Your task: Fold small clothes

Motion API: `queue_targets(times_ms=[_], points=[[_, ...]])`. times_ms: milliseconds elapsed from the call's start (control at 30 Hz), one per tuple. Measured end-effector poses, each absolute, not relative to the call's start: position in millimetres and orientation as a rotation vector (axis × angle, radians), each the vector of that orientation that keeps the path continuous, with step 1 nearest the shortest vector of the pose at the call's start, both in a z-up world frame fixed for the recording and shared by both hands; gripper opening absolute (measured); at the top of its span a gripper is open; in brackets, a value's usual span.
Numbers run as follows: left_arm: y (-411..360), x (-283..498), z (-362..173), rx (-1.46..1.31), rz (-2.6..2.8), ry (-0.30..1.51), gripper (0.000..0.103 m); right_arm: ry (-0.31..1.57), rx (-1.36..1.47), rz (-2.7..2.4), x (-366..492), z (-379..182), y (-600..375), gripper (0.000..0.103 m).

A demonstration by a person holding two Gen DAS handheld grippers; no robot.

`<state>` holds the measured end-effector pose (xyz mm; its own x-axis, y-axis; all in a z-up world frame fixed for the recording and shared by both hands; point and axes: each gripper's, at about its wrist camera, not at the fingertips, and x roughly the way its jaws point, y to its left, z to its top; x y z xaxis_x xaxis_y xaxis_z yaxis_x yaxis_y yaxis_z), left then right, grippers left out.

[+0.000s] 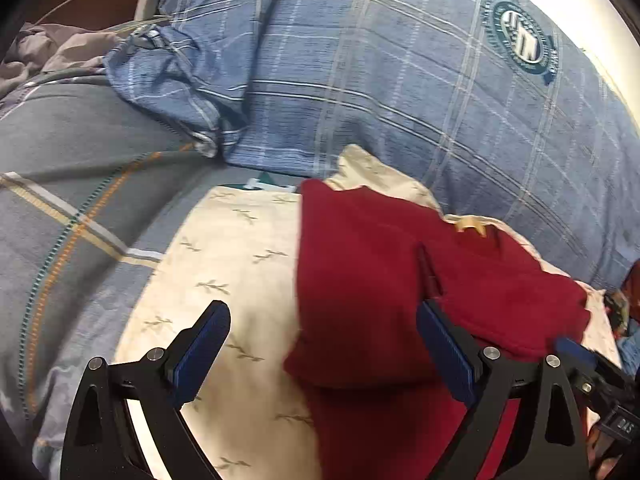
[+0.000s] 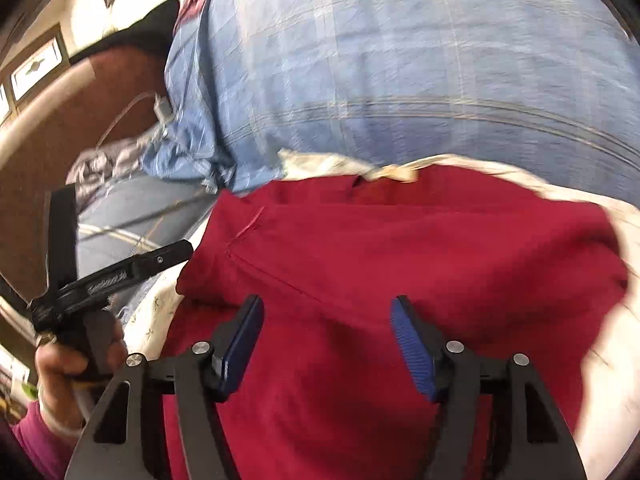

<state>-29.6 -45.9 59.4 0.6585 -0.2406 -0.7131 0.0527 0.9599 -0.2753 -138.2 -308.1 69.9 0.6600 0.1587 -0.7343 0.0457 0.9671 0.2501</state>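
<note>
A dark red garment [image 1: 400, 280] [image 2: 400, 248] lies partly folded on a cream cloth with a leaf print [image 1: 224, 260] [image 2: 150, 320] spread over the bed. My left gripper [image 1: 320, 308] stands open above the garment's left edge, one finger over the cream cloth, the other over the red fabric, with nothing between the pads. My right gripper [image 2: 327, 302] is open just above the middle of the red garment, holding nothing. A hand [image 2: 60, 364] grips the left gripper's black body at the left of the right wrist view. The right wrist view is blurred.
A blue checked duvet [image 1: 400, 80] [image 2: 380, 80] with a round emblem [image 1: 520, 36] is bunched behind the garment. A grey striped sheet [image 1: 80, 200] covers the bed on the left. A white charger [image 1: 146, 4] with its cable and a crumpled grey cloth [image 1: 48, 48] lie by the brown headboard.
</note>
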Motion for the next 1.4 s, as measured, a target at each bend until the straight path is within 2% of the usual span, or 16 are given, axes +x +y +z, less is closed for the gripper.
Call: queue_targets(times_ms=[300, 367, 533, 767, 1100, 1167, 1233, 1300, 1333, 1367, 1400], points=[[-63.8, -38.2, 61.5, -0.153, -0.168, 0.823, 0.094, 0.827, 0.249, -0.187, -222.4, 72.0, -383.1, 0.069], [-69.7, -40.1, 62.6, -0.135, -0.162, 0.82, 0.094, 0.795, 0.286, -0.235, -232.6, 69.9, -398.0, 0.072], [-85.2, -49.0, 66.8, -0.056, -0.131, 0.804, 0.094, 0.799, 0.435, -0.255, -222.0, 55.4, -428.5, 0.074], [-104.1, -61.8, 82.8, -0.043, -0.193, 0.774, 0.095, 0.783, 0.423, -0.268, -221.5, 51.5, -426.0, 0.075], [-126.8, -27.3, 68.6, 0.02, -0.236, 0.886, 0.092, 0.847, 0.269, -0.214, -210.1, 43.2, -400.2, 0.075], [-132.6, -16.3, 64.9, -0.005, -0.262, 0.91, 0.07, 0.852, 0.259, -0.203, -208.0, 42.1, -397.8, 0.075], [-135.4, -10.0, 66.2, -0.015, -0.286, 0.898, 0.063, 0.857, 0.252, -0.201, -207.5, 40.6, -396.9, 0.075], [-136.5, -5.7, 67.1, -0.011, -0.298, 0.875, 0.05, 0.858, 0.251, -0.193, -206.1, 40.0, -396.4, 0.075], [-135.0, -2.6, 65.4, -0.02, -0.303, 0.881, 0.028, 0.86, 0.25, -0.19, -205.6, 39.4, -396.2, 0.075], [-132.9, 0.0, 63.9, -0.037, -0.313, 0.896, 0.016, 0.861, 0.249, -0.191, -204.9, 38.9, -395.9, 0.075], [-129.2, 1.9, 63.4, -0.056, -0.313, 0.902, 0.015, 0.861, 0.248, -0.191, -204.4, 38.7, -395.5, 0.075]])
